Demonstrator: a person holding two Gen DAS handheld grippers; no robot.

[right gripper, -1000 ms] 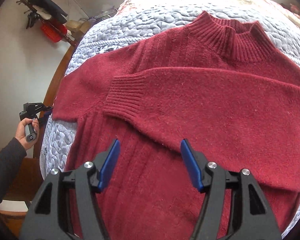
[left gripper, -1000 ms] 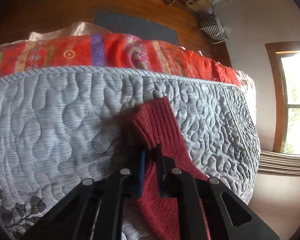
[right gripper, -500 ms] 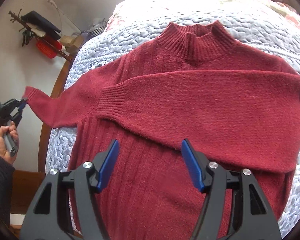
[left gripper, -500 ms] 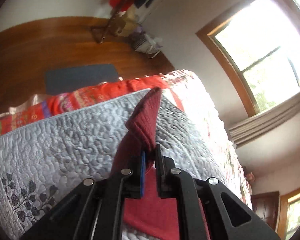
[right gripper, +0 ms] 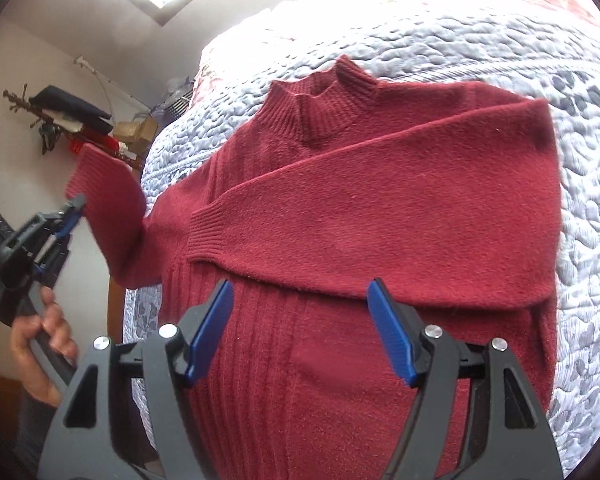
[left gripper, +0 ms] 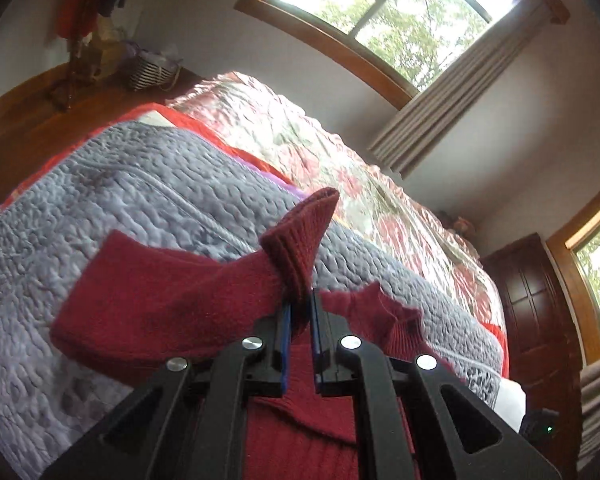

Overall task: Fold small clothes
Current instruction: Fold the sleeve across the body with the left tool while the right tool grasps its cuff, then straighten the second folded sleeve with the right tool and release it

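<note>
- On the pale grey quilted bedspread (right gripper: 480, 32), a dark red knitted sweater (right gripper: 380, 200) lies front up; one sleeve is already folded across the chest.
- Left gripper (left gripper: 300, 312): pinched on the other sleeve's ribbed cuff (left gripper: 300, 232), lifted off the bed edge.
- Right gripper (right gripper: 300, 328): jaws wide, empty, hovering over the ribbed body.
- Step in hand, by my reading: second sleeve fold.
- Next: carry the cuff across the chest onto the first sleeve, lay it flat, release.

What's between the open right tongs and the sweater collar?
In the right wrist view, the folded-over sleeve lies across the sweater, between the right tongs and the collar.
</note>
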